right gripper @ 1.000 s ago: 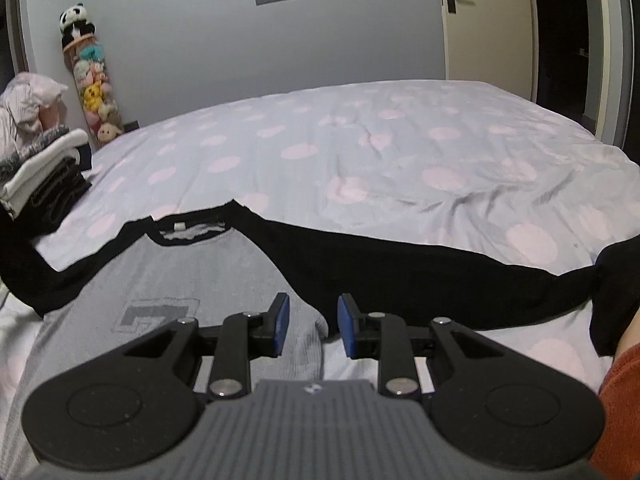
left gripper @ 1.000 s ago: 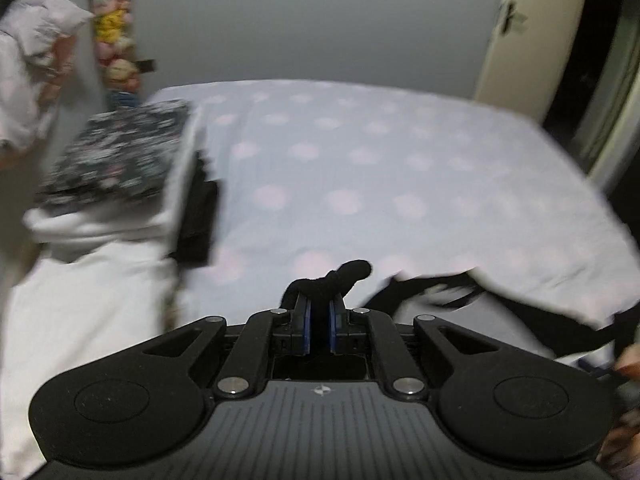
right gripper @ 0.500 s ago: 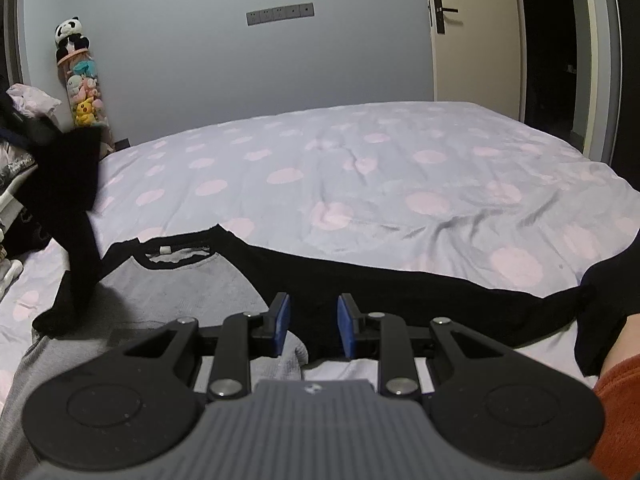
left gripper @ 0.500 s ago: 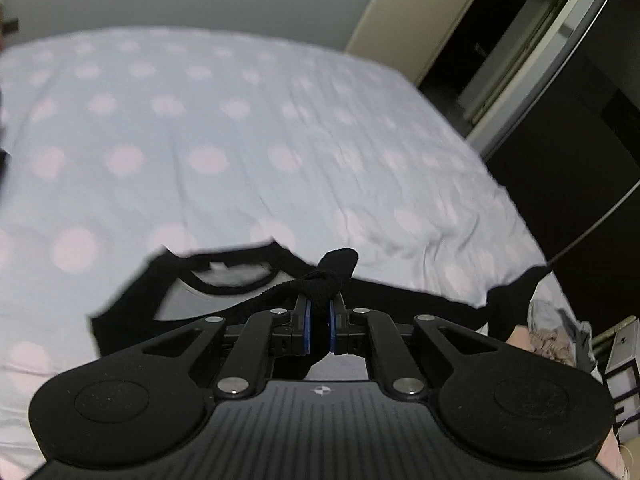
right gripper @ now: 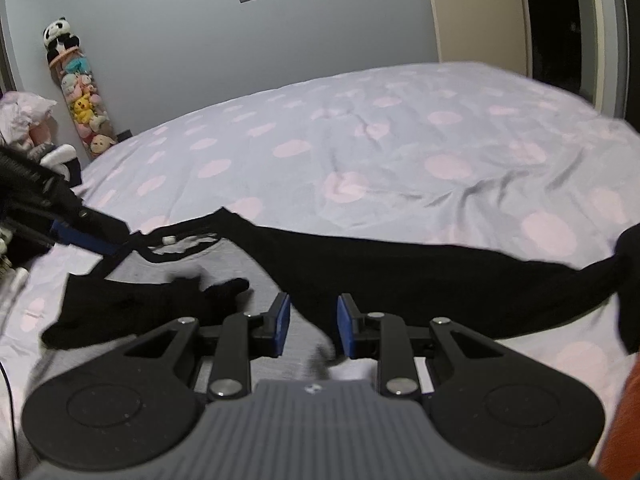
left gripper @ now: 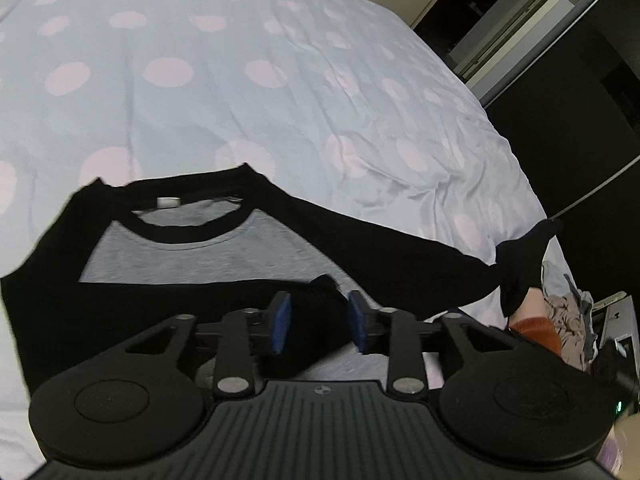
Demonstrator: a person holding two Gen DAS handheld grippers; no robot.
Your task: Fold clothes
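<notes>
A grey raglan shirt (left gripper: pixel 208 254) with black sleeves lies flat on the bed, collar away from me. Its left sleeve (left gripper: pixel 192 300) is folded across the chest; the cuff lies between the open fingers of my left gripper (left gripper: pixel 319 322). The right sleeve (left gripper: pixel 400 264) stretches out to the right, its cuff hanging over the bed edge. In the right wrist view my right gripper (right gripper: pixel 310 324) is open and empty over the shirt (right gripper: pixel 240 268), by the right sleeve (right gripper: pixel 400 276). The left gripper (right gripper: pixel 92 240) shows there at the left, above the collar.
The bed has a lilac cover with pink dots (left gripper: pixel 280 80). A tube of plush toys (right gripper: pixel 80 96) stands against the far wall, with piled clothes (right gripper: pixel 36 128) at the far left. A door (right gripper: pixel 476 12) and a dark opening are at the right.
My left gripper carried the black left sleeve rightward across the shirt's chest, laid it down and opened. My right gripper stayed open and nearly still.
</notes>
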